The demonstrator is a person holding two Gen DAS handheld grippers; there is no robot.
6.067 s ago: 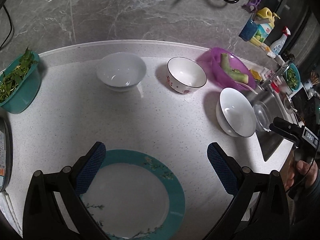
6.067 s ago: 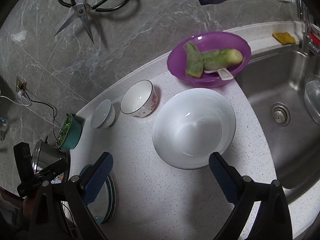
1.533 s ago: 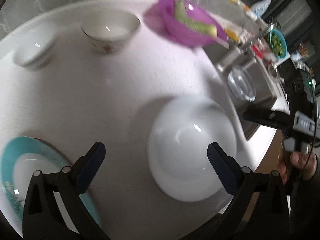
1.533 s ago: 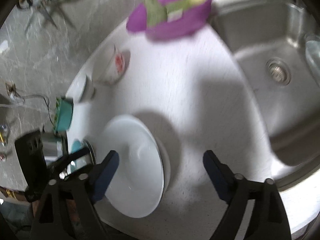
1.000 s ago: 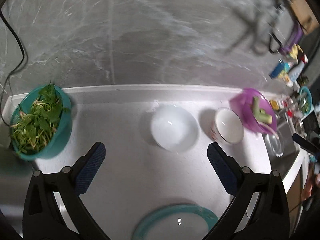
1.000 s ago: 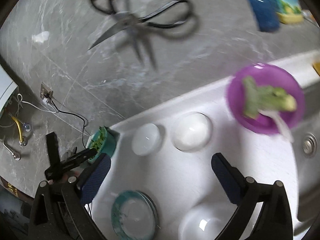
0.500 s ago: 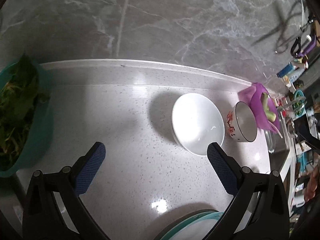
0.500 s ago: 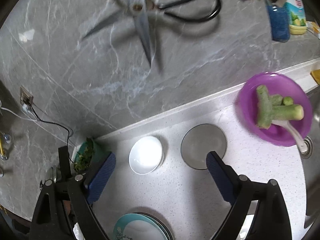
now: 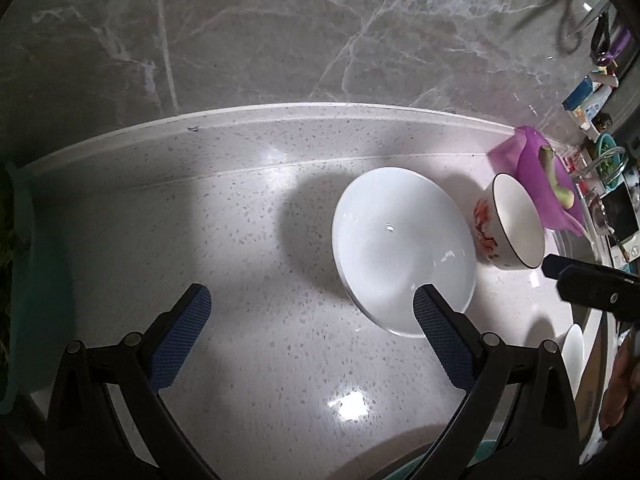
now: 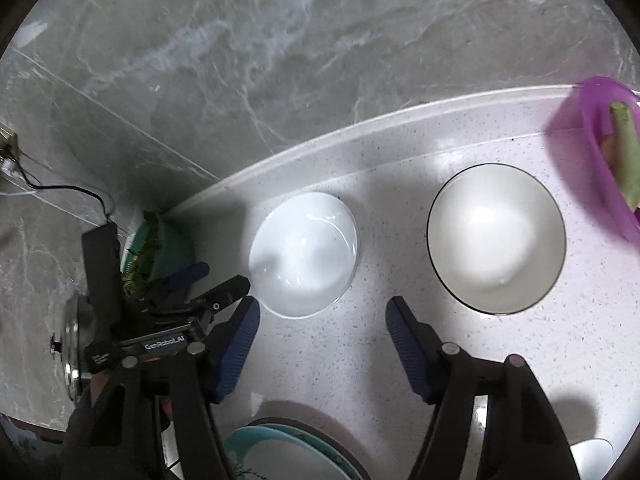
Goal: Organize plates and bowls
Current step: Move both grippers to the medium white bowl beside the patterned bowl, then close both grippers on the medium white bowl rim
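Note:
A plain white bowl (image 9: 404,248) (image 10: 304,254) stands on the speckled counter near the back wall. A black-rimmed bowl with red flowers (image 9: 512,224) (image 10: 496,238) sits just to its right. My left gripper (image 9: 310,332) (image 10: 212,280) is open and empty, its right finger at the white bowl's near rim. My right gripper (image 10: 324,344) hangs over bare counter in front of both bowls; its jaws are closing with nothing between them. A teal-rimmed plate (image 10: 280,452) lies at the near edge, under the right gripper.
A purple bowl of green vegetable pieces (image 9: 548,184) (image 10: 604,148) stands far right. A teal bowl of greens (image 10: 156,248) (image 9: 24,260) and a metal pot (image 10: 76,344) sit at the left. Another white bowl (image 10: 592,456) (image 9: 574,352) is at the near right. The marble wall rises behind.
Both grippers have come down and in toward the two bowls, which now look larger. The right gripper's jaws stand narrower than before. The left gripper's jaws are unchanged.

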